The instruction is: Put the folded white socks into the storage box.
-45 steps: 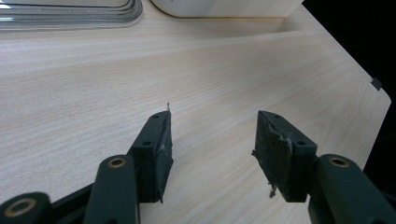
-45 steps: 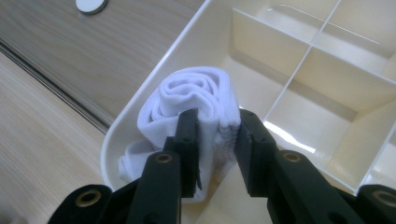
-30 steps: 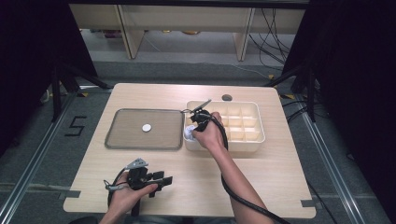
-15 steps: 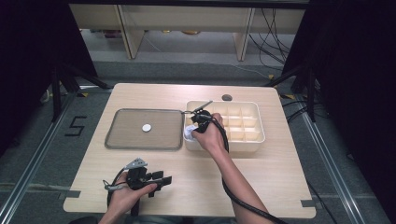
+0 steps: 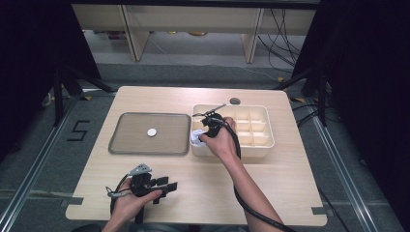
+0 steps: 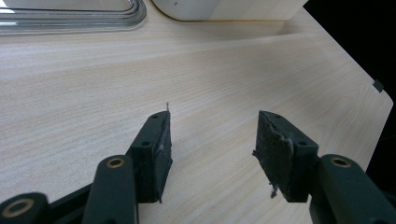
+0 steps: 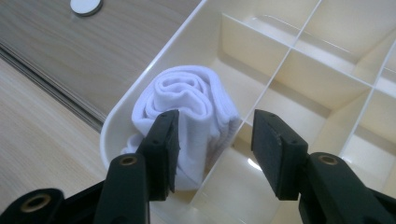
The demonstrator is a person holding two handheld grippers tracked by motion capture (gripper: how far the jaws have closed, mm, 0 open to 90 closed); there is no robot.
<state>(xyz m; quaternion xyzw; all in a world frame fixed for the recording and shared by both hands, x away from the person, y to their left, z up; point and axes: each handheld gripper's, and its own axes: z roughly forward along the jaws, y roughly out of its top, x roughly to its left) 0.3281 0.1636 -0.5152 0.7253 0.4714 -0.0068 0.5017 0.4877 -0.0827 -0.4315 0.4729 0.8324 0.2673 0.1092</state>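
Note:
A rolled white sock (image 7: 187, 107) lies in the near-left corner compartment of a cream divided box (image 5: 256, 108). My right gripper (image 7: 215, 121) hangs just over it and its jaws have just been opening. The sock sits partly between them, beside the left pad, and the pads do not press on it. From above, the right gripper (image 5: 201, 131) points down into that corner of the box, with the sock (image 5: 195, 138) showing white under it. My left gripper (image 5: 169, 185) rests low near the table's front edge, open and empty, with bare wood between its jaws (image 6: 212, 121).
A shallow grey tray (image 5: 121, 147) lies left of the box with one small white disc (image 5: 152, 132) on it. The box's other compartments (image 7: 299, 65) hold nothing. A small dark round spot (image 5: 235, 101) sits on the table behind the box.
The right hand stays over the box's near-left corner with the sock below it. The left hand has not moved.

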